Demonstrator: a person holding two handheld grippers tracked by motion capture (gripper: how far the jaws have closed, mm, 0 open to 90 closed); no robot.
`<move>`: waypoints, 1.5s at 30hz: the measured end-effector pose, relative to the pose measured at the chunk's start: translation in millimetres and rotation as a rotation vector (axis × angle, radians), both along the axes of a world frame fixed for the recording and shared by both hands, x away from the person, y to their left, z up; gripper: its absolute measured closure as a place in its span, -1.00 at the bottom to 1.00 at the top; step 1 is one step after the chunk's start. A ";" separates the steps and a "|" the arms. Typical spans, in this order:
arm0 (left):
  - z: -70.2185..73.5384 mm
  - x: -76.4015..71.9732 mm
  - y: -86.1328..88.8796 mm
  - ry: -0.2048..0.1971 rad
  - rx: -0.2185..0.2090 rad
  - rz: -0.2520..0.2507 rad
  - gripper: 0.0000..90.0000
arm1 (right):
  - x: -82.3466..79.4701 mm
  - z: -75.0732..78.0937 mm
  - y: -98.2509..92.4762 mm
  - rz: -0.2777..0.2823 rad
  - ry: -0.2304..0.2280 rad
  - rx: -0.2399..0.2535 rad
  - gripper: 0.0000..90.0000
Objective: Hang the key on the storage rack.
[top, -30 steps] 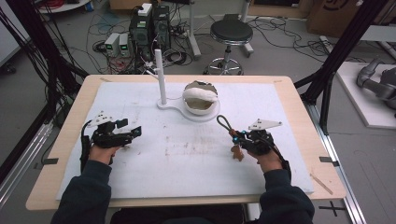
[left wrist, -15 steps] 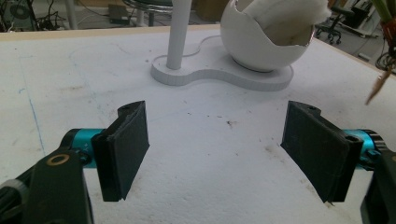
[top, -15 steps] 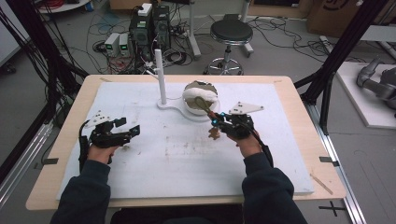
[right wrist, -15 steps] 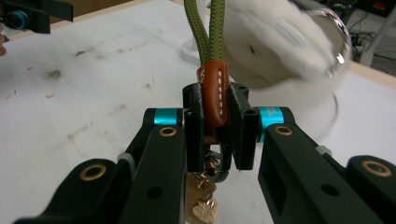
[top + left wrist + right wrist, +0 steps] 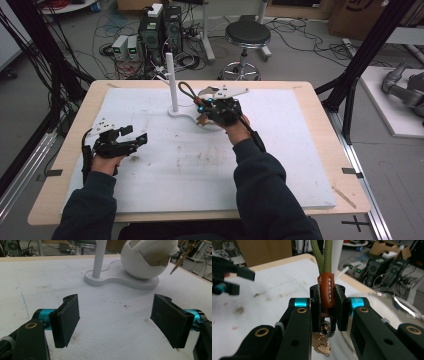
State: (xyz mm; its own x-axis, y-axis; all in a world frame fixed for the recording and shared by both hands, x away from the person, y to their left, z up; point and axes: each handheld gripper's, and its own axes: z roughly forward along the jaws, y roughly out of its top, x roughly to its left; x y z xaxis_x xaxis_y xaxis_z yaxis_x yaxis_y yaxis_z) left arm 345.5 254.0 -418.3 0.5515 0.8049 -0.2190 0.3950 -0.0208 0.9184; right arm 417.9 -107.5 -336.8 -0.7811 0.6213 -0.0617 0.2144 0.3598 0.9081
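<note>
Closest to the person, at about 8 o'clock on the white worktop (image 5: 280, 150), the left tool (image 5: 131, 139) rests in the left hand. Its two black pads stand wide apart with nothing between them. In the left gripper view the pads frame bare worktop.

Farther out, at about 12 o'clock, the right tool (image 5: 202, 106) is up over the white stand (image 5: 181, 111). Its jaws are squeezed tight on a key strap (image 5: 326, 291). They pinch the brown leather band with white stitches.

The strap is long and thin. In the right gripper view its long line runs straight up and down. The green cord loop (image 5: 324, 255) points up, away from the tool. Small gold keys (image 5: 322, 343) hang out below the jaws. In the high view the loop (image 5: 186, 91) reaches toward 10 o'clock, close to the white post (image 5: 172, 80).

Just past the tool sits the white egg-shaped bowl (image 5: 142, 265) on the same stand, with something fluffy and white inside.
</note>
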 end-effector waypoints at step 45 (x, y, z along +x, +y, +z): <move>0.6 -1.0 4.6 0.007 -0.044 0.010 -0.54 | 17.6 7.9 -27.9 -0.079 0.042 -0.008 -0.15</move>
State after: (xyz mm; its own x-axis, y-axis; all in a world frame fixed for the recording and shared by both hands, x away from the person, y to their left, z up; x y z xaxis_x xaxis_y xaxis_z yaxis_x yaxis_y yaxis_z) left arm 344.6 258.5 -417.8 0.5418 0.7998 -0.2584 0.4014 0.0239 0.9156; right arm 435.5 -135.4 -328.9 -0.7320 0.6804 -0.0352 0.2804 0.3480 0.8946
